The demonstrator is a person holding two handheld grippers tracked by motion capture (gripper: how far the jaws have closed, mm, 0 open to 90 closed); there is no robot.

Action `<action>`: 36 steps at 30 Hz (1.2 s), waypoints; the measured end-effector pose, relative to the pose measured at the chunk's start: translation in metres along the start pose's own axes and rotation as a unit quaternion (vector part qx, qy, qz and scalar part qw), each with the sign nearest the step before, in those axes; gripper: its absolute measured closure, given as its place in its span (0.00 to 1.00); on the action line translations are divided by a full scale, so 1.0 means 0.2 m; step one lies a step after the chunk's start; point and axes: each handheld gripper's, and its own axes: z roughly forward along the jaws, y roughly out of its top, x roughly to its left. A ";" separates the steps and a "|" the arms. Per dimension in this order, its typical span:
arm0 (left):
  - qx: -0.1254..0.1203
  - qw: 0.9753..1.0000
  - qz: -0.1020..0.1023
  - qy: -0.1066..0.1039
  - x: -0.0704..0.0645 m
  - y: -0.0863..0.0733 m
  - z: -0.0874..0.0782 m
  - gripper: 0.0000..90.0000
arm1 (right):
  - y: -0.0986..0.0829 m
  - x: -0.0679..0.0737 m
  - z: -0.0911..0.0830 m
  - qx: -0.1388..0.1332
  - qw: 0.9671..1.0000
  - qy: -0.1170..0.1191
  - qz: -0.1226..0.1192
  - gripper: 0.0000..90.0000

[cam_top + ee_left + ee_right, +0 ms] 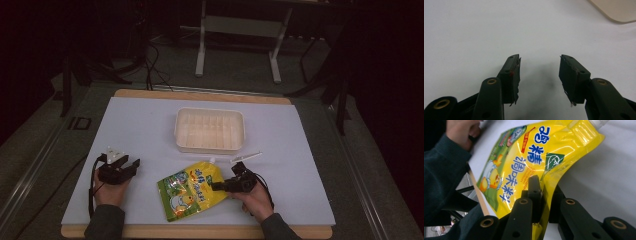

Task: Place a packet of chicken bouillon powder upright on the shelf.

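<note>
Near the table's front edge, my right gripper (218, 186) is clamped on the right edge of the pouch (192, 190), which lies flat, spout toward the tray (210, 130). My left gripper (131, 166) rests wide open and empty, well left of the pouch.

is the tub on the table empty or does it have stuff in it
Empty: the high view shows the tub's bare ribbed bottom.

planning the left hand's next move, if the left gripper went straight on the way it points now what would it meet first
Probably nothing soon: the left gripper, jaws open, points over bare white table cover. The cream tray sits off to its right in the left gripper view, likely outside that line, though depth is unclear.
</note>
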 end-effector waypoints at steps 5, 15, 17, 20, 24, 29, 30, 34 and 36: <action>0.000 1.000 0.000 0.000 0.00 0.00 0.00 0.56 | 0.03 0.04 -0.03 -0.009 1.000 0.010 -0.011 0.99; -0.001 1.000 0.000 -0.001 0.00 0.00 0.00 0.56 | 0.11 0.12 -0.08 -0.023 0.999 0.024 -0.035 1.00; -0.001 1.000 -0.001 -0.001 0.00 0.00 0.00 0.56 | 0.13 0.14 -0.08 -0.023 0.999 0.024 -0.043 1.00; -0.002 1.000 -0.002 -0.001 0.00 0.00 0.00 0.56 | 0.14 0.16 -0.09 -0.025 0.998 0.027 -0.047 1.00; -0.003 1.000 -0.002 -0.001 0.00 0.00 0.00 0.56 | 0.18 0.20 -0.10 -0.033 0.997 0.044 -0.056 1.00; -0.003 1.000 -0.003 -0.001 0.00 0.00 0.00 0.56 | 0.21 0.24 -0.09 -0.044 0.995 0.066 -0.061 1.00; -0.003 1.000 -0.003 -0.001 0.00 0.00 0.00 0.56 | 0.21 0.24 -0.09 -0.044 0.995 0.066 -0.061 1.00; -0.003 1.000 -0.003 -0.001 0.00 0.00 0.00 0.56 | 0.23 0.27 -0.10 -0.055 0.992 0.087 -0.066 1.00; -0.003 1.000 -0.003 -0.001 0.00 0.00 0.00 0.56 | 0.24 0.28 -0.10 -0.058 0.992 0.091 -0.067 1.00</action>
